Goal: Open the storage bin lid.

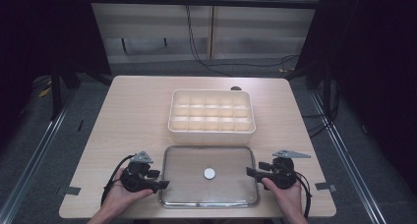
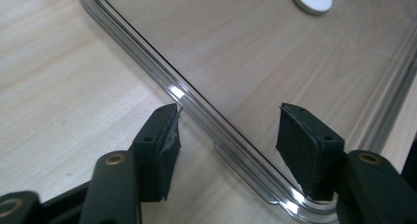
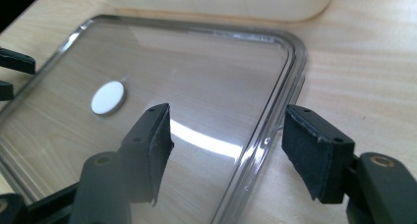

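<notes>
Flat on the bench (image 1: 133, 101), between the two tongs, lies a clear lid (image 1: 231, 157): a rounded rectangle of see-through plastic with a raised, glossy rim, the wood grain showing through it. A small white disc (image 1: 209, 173) sits at its middle.

Left tongs (image 1: 158, 179) are held in the left hand (image 1: 120, 194) at the lid's left edge, jaws wide apart. In the left gripper view they (image 2: 226, 150) straddle the rim near a corner, one jaw over bare wood, the other over the plastic; whether either touches the lid I cannot tell.

Right tongs (image 1: 252, 171), in the right hand (image 1: 287, 197), stand at the opposite edge, also wide. In the right gripper view they (image 3: 226, 155) bracket the rim, and the disc (image 3: 107, 97) lies beyond the jaw that is over the lid.

Past both tongs, just beyond the lid's far edge, stands a cream box (image 1: 212, 128) divided into small compartments.
</notes>
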The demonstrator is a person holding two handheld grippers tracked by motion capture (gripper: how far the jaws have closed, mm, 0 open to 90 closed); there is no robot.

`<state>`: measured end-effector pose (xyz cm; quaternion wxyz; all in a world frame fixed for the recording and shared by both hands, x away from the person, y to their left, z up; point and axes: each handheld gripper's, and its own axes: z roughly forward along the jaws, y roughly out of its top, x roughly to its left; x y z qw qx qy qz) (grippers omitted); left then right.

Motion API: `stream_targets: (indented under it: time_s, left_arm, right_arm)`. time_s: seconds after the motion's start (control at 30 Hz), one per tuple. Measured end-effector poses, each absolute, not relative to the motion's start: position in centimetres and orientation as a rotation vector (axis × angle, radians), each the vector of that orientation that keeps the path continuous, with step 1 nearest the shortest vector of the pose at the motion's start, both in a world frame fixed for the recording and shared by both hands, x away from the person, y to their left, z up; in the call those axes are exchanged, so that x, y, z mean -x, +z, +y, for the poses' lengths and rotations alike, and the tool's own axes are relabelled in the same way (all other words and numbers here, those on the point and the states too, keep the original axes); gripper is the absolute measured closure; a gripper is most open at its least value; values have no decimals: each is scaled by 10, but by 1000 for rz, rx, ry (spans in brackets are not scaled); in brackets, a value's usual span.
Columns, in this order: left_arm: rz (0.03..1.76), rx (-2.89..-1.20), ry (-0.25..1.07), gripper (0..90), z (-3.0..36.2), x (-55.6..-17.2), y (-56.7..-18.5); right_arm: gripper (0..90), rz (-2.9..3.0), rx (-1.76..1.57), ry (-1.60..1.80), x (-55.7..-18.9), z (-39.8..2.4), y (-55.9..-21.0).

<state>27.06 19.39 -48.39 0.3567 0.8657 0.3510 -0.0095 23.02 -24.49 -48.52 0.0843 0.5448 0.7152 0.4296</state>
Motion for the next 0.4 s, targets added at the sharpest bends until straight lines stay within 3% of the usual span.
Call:
stream_targets:
  time_s: [0.4]
  left_arm:
    - [914,-2040,165,251,228,-263,-462]
  right_arm:
    - [258,2013,-1413,1344,-205,-255,-459]
